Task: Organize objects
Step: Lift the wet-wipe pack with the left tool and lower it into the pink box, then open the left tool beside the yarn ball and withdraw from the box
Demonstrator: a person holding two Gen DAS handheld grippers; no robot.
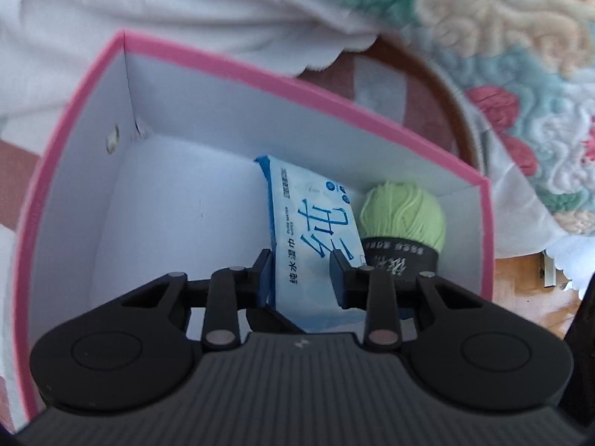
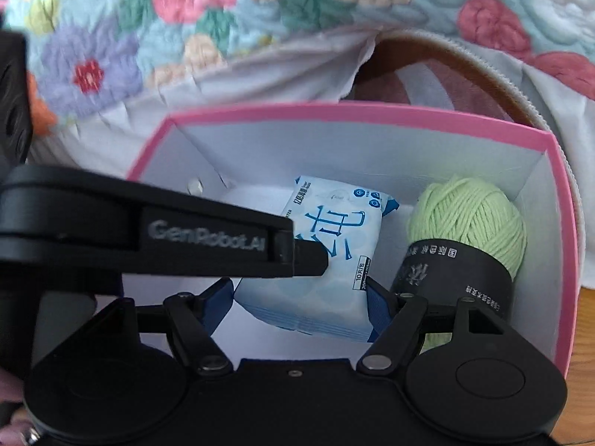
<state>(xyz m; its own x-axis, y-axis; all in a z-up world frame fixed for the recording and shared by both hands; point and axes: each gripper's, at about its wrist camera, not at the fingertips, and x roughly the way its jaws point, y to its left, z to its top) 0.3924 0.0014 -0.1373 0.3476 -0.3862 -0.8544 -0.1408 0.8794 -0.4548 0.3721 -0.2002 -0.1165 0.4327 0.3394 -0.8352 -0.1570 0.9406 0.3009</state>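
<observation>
A pink-rimmed white box (image 1: pixel 260 74) (image 2: pixel 372 111) holds a blue-and-white wet wipes pack (image 1: pixel 316 219) (image 2: pixel 327 230) and a green yarn ball with a black label (image 1: pixel 405 215) (image 2: pixel 472 223). My left gripper (image 1: pixel 303 271) reaches into the box, its fingers on either side of the near end of the wipes pack. It also shows in the right wrist view (image 2: pixel 308 256) as a black arm lying across the pack. My right gripper (image 2: pixel 303 297) is open, its fingers wide on both sides of the pack's near end, with the yarn just to its right.
A floral quilted blanket (image 1: pixel 502 37) (image 2: pixel 186 18) lies behind the box. A brown curved rim with a zip (image 1: pixel 446 89) (image 2: pixel 483 55) shows behind the box's far wall. Wooden floor (image 1: pixel 528 297) shows to the right of the box.
</observation>
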